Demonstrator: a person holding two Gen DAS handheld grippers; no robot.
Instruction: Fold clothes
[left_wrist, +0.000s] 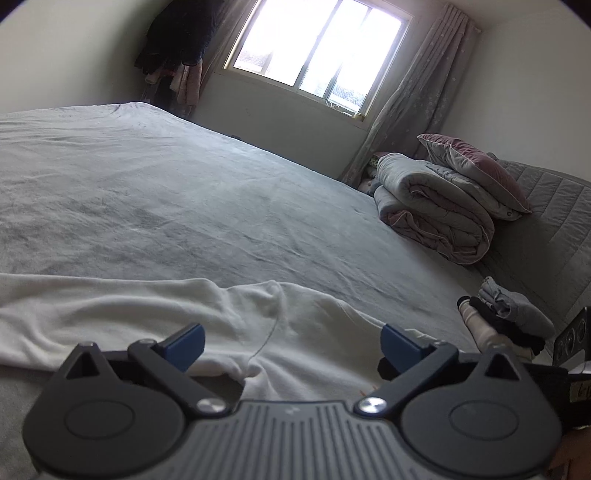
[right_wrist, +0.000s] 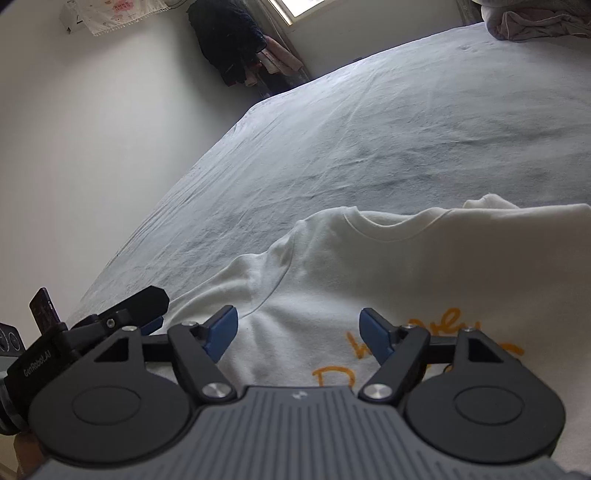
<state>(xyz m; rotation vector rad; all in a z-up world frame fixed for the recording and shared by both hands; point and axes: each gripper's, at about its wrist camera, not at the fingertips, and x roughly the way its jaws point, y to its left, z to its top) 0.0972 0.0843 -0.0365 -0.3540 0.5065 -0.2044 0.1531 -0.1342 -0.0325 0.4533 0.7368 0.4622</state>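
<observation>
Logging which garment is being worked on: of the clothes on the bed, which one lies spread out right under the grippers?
The white sweatshirt with orange lettering lies spread beneath both open grippers; the small clothes pile sits bunched at the bed's edge.

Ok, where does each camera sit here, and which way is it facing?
Left wrist: on the left tool, low over the white cotton sweatshirt, facing the window; open fingers show.
Right wrist: on the right tool, above the sweatshirt's collar, facing the wall corner; open fingers show.
Shared: sweatshirt, grey bed sheet.
</observation>
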